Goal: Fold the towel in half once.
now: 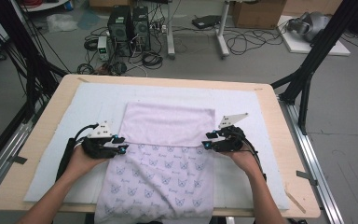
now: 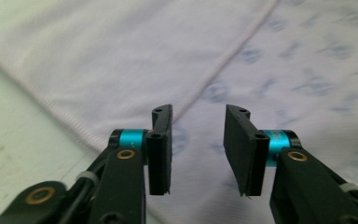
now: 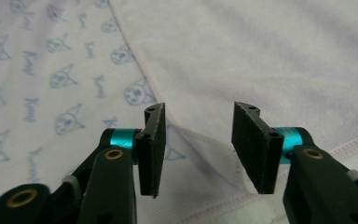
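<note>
Cloth (image 1: 168, 154) lies flat at mid-table, far half folded back over the near printed half. At its left edge, my left gripper (image 1: 120, 143) stands part open with fabric between the jaws, not pinched. At its right edge, my right gripper (image 1: 208, 140) likewise gapes over the fold, holding nothing.

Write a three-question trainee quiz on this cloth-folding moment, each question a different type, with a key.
1. True or false: the left tongs are clamped on the cloth.
2. Multiple choice: the folded-over far part of the cloth shows (a) the printed side, (b) a plain side, (c) stripes.
3. Fill in: the cloth lies on a white ___ that covers the wooden table.

Key: 1 false, both the left and the right tongs stand open above the cloth; 2 b; 3 mat.
</note>
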The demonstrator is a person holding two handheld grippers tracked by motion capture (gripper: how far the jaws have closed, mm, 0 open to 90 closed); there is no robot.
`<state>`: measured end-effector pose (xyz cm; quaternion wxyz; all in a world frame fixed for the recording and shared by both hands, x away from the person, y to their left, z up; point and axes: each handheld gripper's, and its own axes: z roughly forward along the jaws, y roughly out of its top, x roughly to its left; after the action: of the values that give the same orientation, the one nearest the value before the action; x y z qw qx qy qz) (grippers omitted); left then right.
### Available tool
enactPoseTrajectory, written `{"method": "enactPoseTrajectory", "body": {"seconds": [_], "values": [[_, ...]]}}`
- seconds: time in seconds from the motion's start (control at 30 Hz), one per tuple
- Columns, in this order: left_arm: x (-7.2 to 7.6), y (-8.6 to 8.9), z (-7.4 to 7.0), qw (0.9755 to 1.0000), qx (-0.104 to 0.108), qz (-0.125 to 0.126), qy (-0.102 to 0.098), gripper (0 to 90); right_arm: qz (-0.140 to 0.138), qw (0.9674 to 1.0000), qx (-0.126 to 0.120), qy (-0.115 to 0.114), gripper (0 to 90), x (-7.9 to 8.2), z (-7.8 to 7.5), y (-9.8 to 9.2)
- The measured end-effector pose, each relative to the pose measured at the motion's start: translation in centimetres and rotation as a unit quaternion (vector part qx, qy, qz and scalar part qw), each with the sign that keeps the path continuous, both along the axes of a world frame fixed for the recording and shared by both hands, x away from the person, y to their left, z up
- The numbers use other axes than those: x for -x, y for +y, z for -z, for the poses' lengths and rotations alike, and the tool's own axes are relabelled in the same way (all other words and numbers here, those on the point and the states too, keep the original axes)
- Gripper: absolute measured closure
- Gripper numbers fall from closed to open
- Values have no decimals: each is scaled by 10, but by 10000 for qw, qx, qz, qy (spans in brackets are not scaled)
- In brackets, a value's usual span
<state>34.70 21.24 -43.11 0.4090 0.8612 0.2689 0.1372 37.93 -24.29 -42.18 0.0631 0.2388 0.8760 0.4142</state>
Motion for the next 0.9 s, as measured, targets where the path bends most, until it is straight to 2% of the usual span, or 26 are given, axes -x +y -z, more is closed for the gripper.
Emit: {"method": "enactPoseTrajectory", "body": {"seconds": [0.03, 0.1, 0.17, 0.23, 0.27, 0.3, 0.33, 0.4, 0.47, 0.57, 0.63, 0.7, 0.73, 0.77, 0.83, 0.9], "values": [[-5, 1, 4, 9999, -20, -79, 71, 574, -36, 10000, 57, 25, 530, -2, 2, 1], [-11, 1, 10, 9996, -79, -273, -31, 552, -125, 9997, 209, 64, 539, -5, 6, 3], [-14, 0, 14, 9996, -168, -232, -65, 569, -134, 9994, 265, 154, 619, -7, 9, 3], [-14, 0, 13, 9995, -194, -202, -111, 635, -171, 9990, 355, 201, 734, -6, 10, 3], [-13, -1, 13, 9992, -272, -195, -204, 730, -214, 9987, 386, 264, 804, -5, 10, 3], [-12, -1, 12, 9990, -335, -222, -211, 787, -243, 9984, 446, 244, 829, -4, 10, 4], [-11, 0, 11, 9990, -339, -209, -209, 803, -260, 9983, 500, 177, 853, -2, 8, 6], [-8, 0, 9, 9987, -401, -191, -256, 894, -303, 9984, 458, 166, 875, 1, 6, 8], [-5, 1, 6, 9988, -376, -143, -289, 895, -314, 9981, 504, 136, 895, 4, 3, 10], [3, 5, 1, 9986, -331, -109, -401, 896, -378, 9982, 468, 39, 895, 11, -3, 11], [4, 10, -1, 9983, -378, -150, -416, 896, -408, 9980, 479, -15, 894, 15, -6, 11], [4, 14, -2, 9987, -346, -186, -335, 887, -347, 9980, 518, -113, 794, 17, -8, 12], [6, 14, -2, 9987, -342, -209, -303, 778, -417, 9983, 396, 21, 778, 18, -8, 14], [11, 15, -3, 9993, -234, -90, -291, 716, -505, 9981, 349, 86, 759, 19, -8, 16], [19, 14, -5, 9996, -100, 133, -223, 680, -750, 9963, 398, 150, 729, 27, -8, 25], [31, 14, -7, 9993, -25, 337, -161, 643, -827, 9963, 231, 90, 691, 38, -5, 29]]}}
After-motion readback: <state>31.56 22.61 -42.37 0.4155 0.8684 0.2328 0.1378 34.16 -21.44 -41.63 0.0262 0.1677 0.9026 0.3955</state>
